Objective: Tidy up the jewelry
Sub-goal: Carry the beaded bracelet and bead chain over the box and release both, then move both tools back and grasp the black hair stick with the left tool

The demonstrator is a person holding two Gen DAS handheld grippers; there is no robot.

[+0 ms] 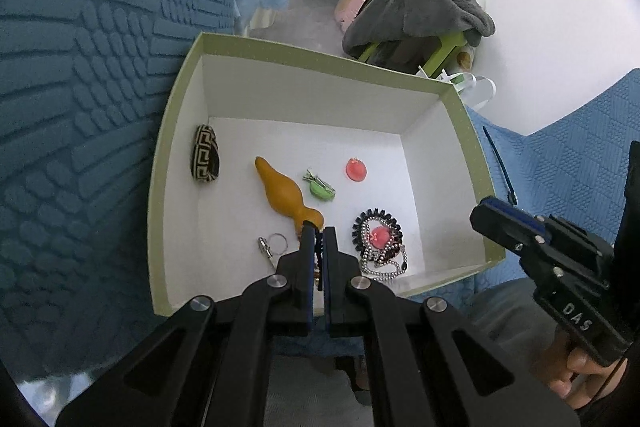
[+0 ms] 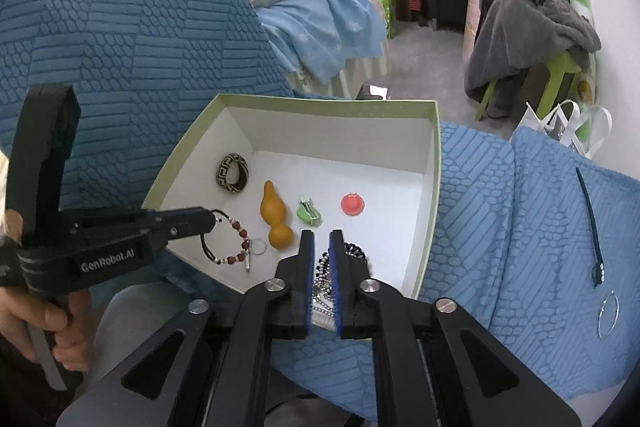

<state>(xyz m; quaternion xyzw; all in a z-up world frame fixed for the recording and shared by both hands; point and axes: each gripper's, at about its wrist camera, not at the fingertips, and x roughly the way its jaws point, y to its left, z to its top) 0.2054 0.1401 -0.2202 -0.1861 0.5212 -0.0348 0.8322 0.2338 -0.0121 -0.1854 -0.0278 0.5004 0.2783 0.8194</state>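
While our left tongs (image 2: 214,223) pinch the cord of the beaded bracelet (image 2: 230,241) over the box (image 2: 434,187), we lower it slowly toward bare floor beside the key ring (image 2: 259,247) and the orange gourd (image 2: 275,217). Our right tongs (image 2: 322,243) hover nearly closed, gripping nothing, above the bead necklace (image 1: 380,247). A hoop (image 2: 608,313) and dark strap (image 2: 592,227) wait on the blue cover.

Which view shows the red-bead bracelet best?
The right wrist view: the red-bead bracelet on its black cord hangs in full from the left gripper over the green-rimmed box. In the left wrist view, that gripper's own fingers hide nearly all of it.
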